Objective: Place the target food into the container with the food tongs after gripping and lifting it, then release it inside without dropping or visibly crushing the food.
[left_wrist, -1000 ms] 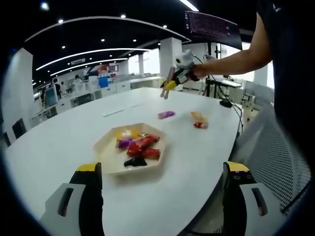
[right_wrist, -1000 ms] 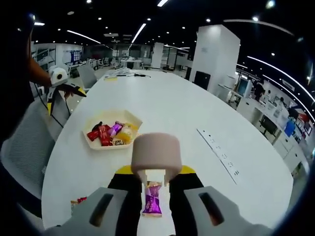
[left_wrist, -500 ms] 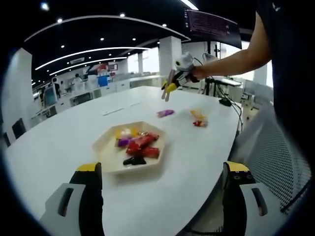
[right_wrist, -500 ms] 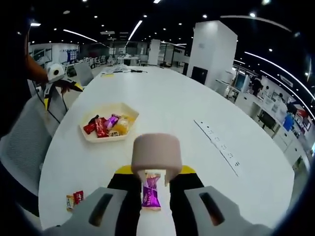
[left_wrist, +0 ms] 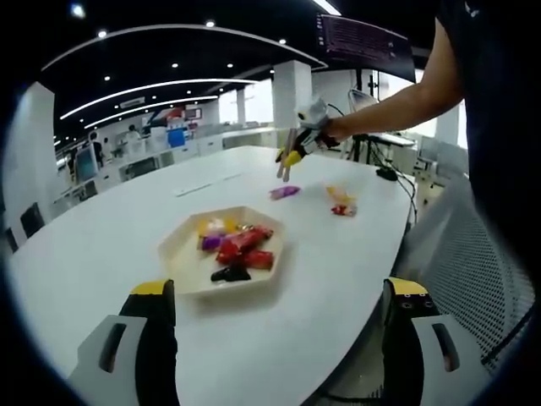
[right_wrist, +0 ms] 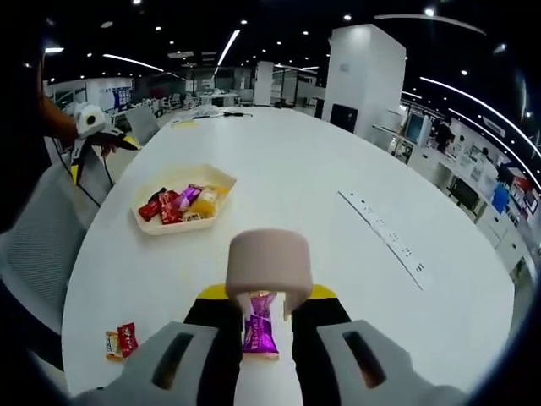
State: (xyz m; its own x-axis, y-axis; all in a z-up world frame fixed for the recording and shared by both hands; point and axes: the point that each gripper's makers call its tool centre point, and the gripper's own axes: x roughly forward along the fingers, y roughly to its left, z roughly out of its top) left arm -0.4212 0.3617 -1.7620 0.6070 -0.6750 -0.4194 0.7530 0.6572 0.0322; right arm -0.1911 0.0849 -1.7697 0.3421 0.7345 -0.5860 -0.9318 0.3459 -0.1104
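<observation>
Right gripper (right_wrist: pixel 262 338) has dropped closer — tongs (right_wrist: pixel 269 269) above purple candy (right_wrist: pixel 260 324) (untouched).

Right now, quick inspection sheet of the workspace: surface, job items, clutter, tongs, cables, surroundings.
Surface: white table, large, rounded edge.
Job's things: purple candy lies on the table between the right tongs' tips; beige hexagonal tray holds several wrapped candies.
Clutter: small red and yellow packets near the table edge; a flat strip set in the table top.
Grippers: left tongs open, above the near edge, holding nothing; right tongs around the purple candy, grip cannot be told.
Cables: dark cable by the far table edge.
Surroundings: open office, ceiling lights, white pillar, mesh chair.
</observation>
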